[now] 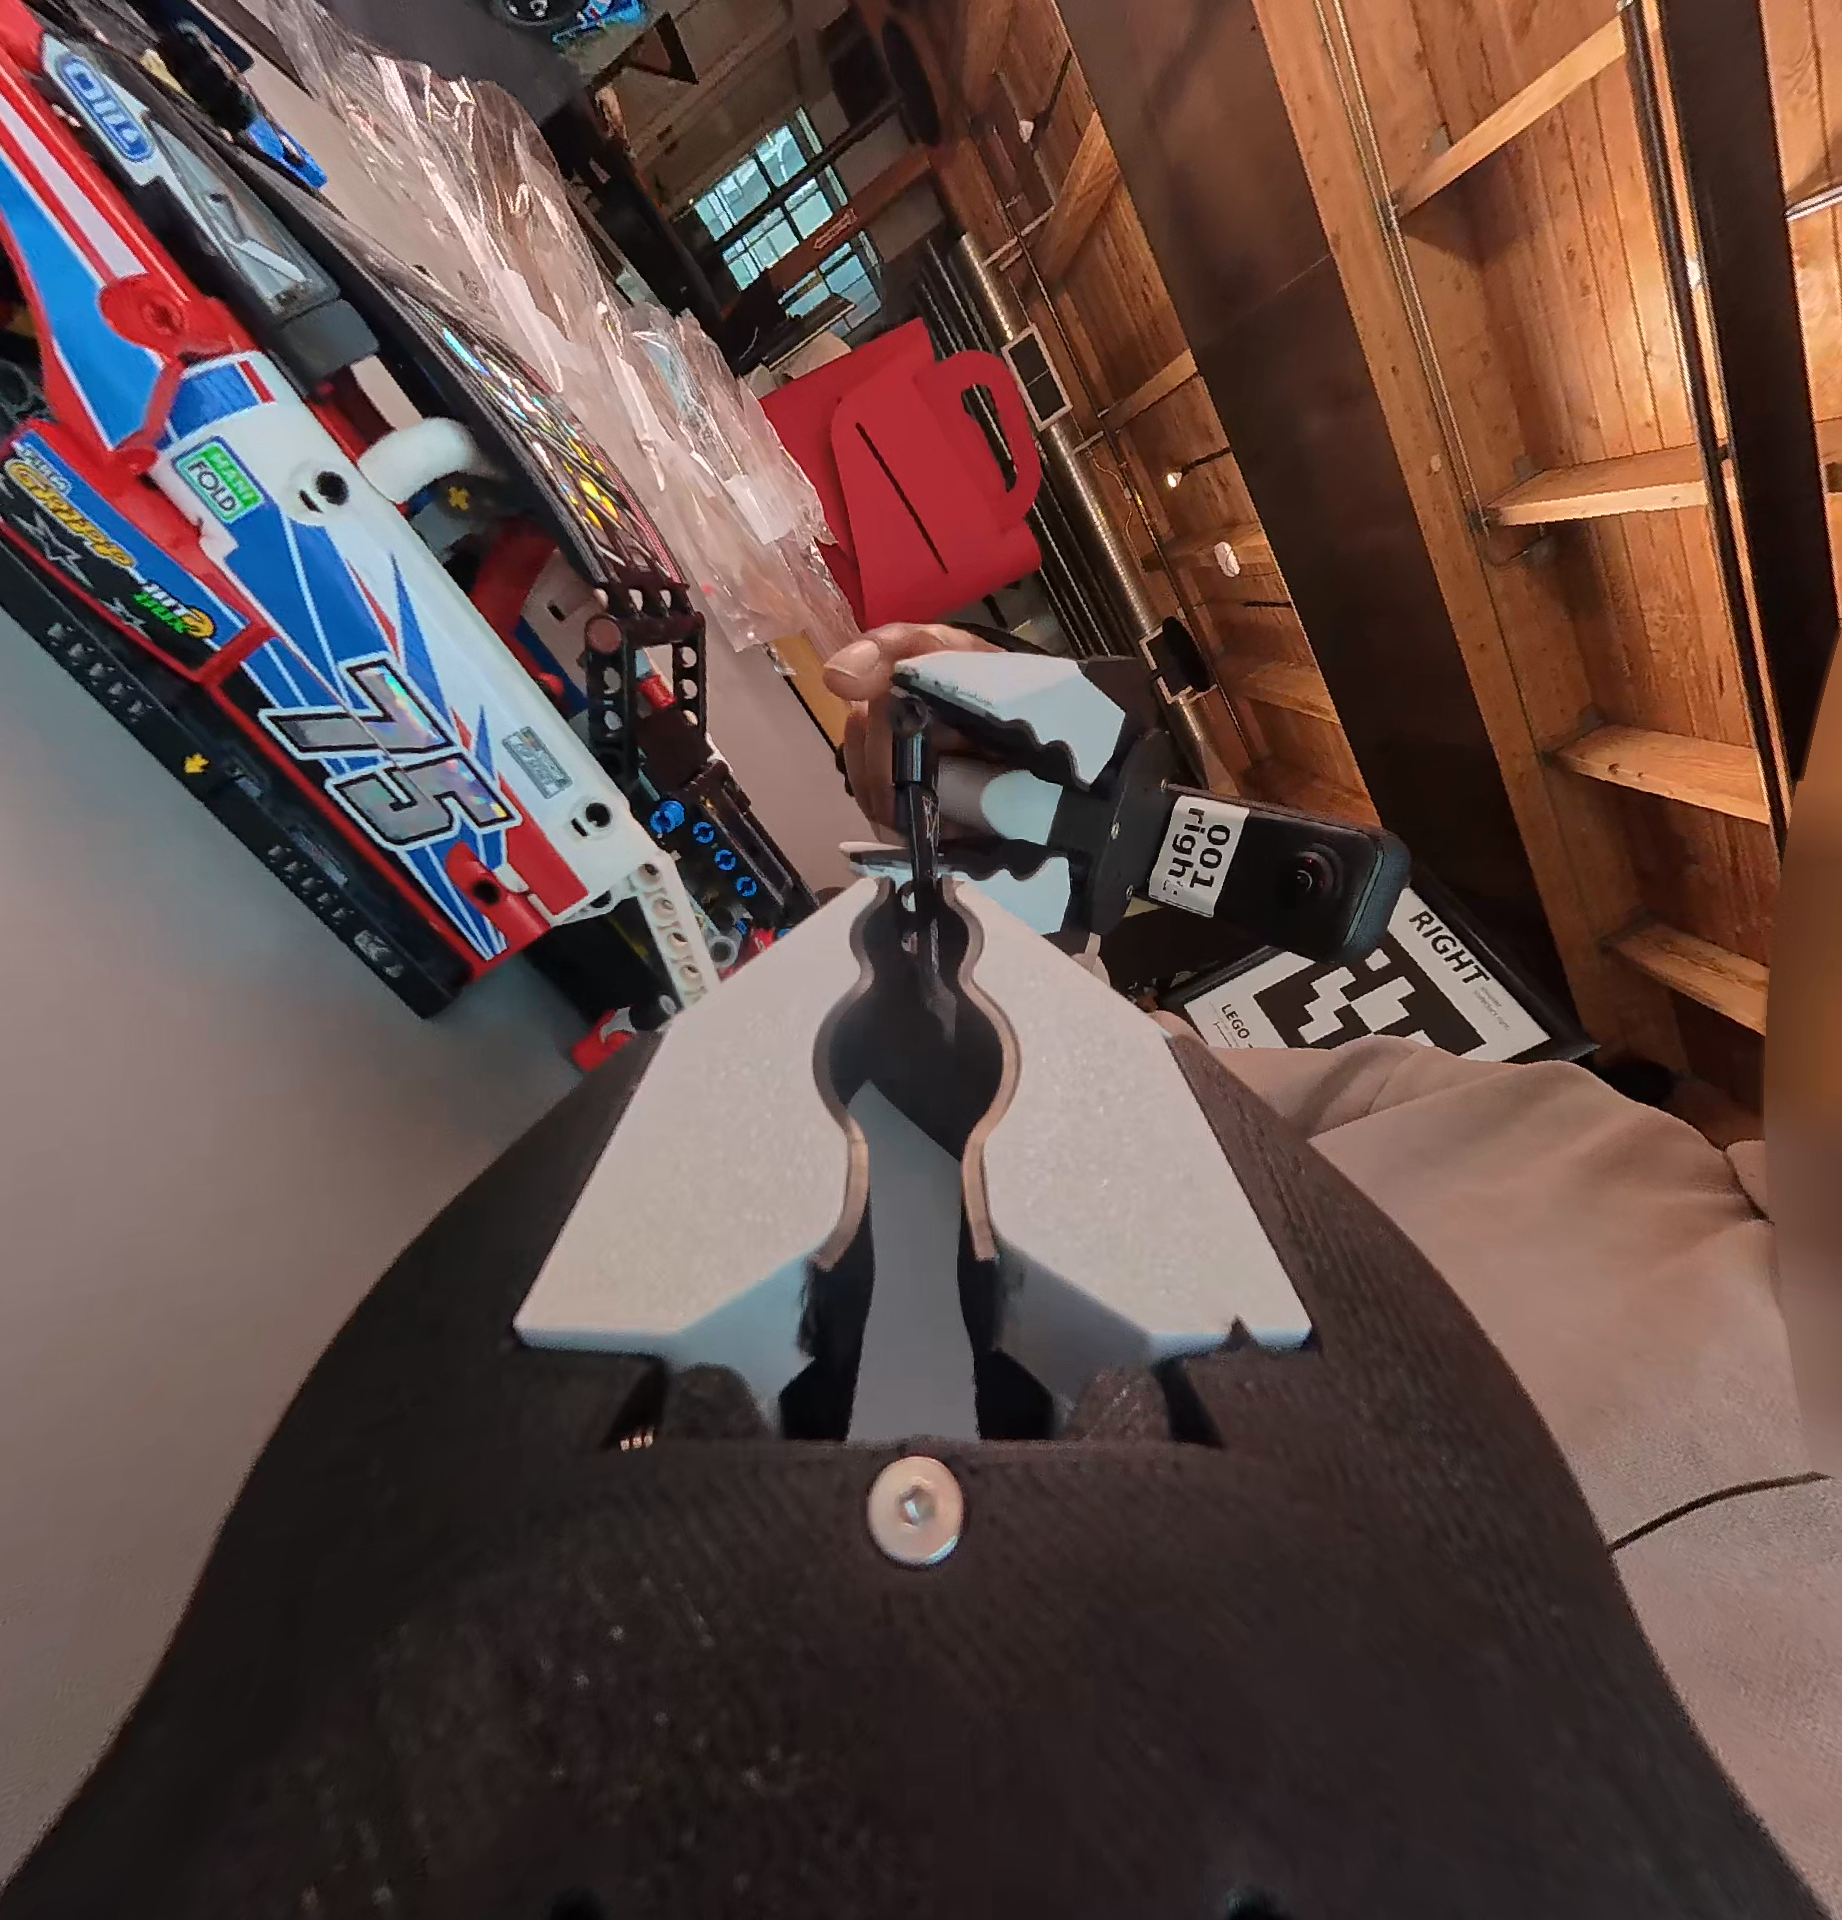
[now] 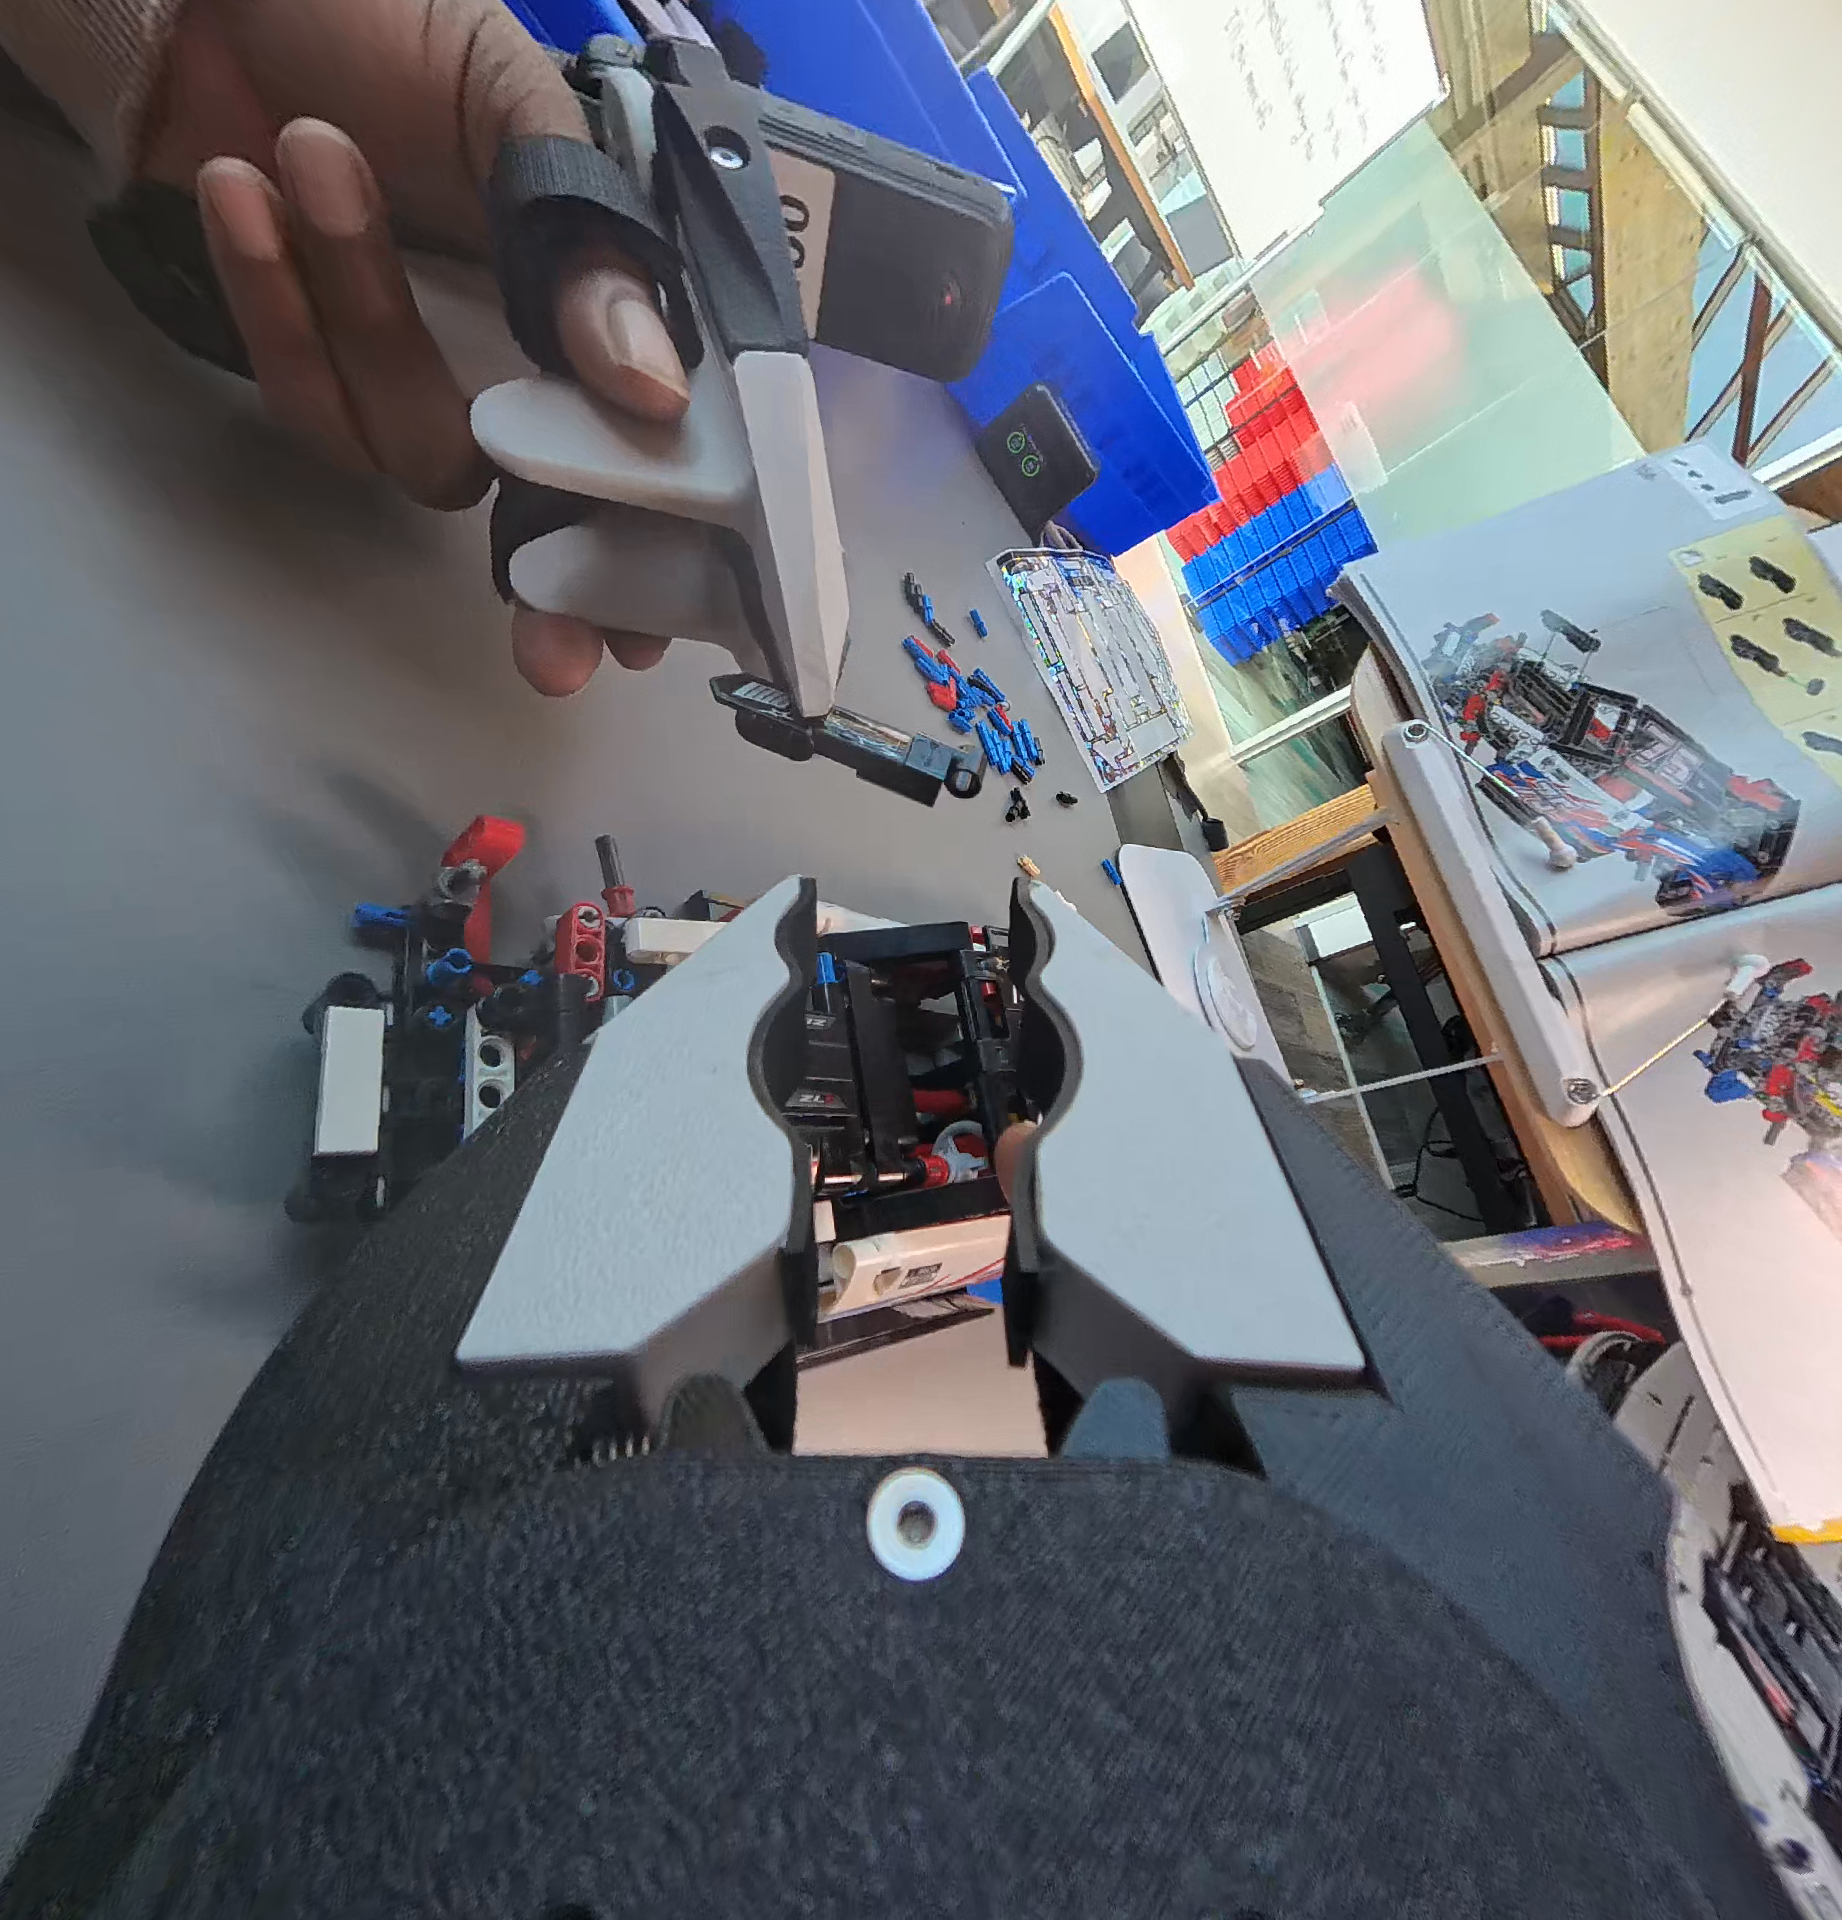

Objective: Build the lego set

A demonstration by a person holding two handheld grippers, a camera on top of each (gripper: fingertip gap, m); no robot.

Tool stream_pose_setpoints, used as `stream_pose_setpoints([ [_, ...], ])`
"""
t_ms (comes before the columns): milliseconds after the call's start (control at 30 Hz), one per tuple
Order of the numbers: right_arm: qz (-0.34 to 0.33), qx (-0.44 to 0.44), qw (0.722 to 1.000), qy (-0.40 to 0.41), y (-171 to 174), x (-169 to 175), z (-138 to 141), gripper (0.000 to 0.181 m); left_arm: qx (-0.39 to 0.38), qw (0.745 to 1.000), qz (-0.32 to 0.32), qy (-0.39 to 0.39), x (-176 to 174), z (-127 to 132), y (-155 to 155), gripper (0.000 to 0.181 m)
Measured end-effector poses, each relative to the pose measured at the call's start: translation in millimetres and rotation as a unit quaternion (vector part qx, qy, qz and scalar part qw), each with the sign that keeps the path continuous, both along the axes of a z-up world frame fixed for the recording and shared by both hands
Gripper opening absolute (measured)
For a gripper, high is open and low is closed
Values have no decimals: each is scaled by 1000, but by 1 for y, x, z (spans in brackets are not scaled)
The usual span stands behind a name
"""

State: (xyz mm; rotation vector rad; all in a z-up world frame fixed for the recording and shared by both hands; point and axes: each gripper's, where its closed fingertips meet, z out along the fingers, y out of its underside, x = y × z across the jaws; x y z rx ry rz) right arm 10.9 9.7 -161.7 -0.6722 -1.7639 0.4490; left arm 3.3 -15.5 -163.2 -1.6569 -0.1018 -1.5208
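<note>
On grey table (image 1: 117, 1039): sticker-covered lego car (image 1: 304, 623); left gripper (image 1: 912, 904) pinching black piece (image 1: 922, 821).

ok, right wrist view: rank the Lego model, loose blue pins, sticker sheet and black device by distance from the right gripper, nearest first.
From the right gripper, jaws open:
1. Lego model, directly behind the jaws.
2-3. Loose blue pins and sticker sheet, side by side farther ahead: too close to call.
4. Black device, farthest back, past both.

Left wrist view: tilted, close over the table (image 1: 117, 1039), facing the right gripper (image 1: 922, 790) and wooden shelves. Right wrist view: tilted, near the car model (image 2: 896, 1091), facing the left gripper (image 2: 808, 696). Shared: table, model.
</note>
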Motion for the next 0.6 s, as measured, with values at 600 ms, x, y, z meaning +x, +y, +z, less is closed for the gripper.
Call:
stream_pose_setpoints([
  [600, -50, -174, 982, -47, -16, -12, -5, 73, -42, 997, 62, -19, 0, -10, 12, 5],
])
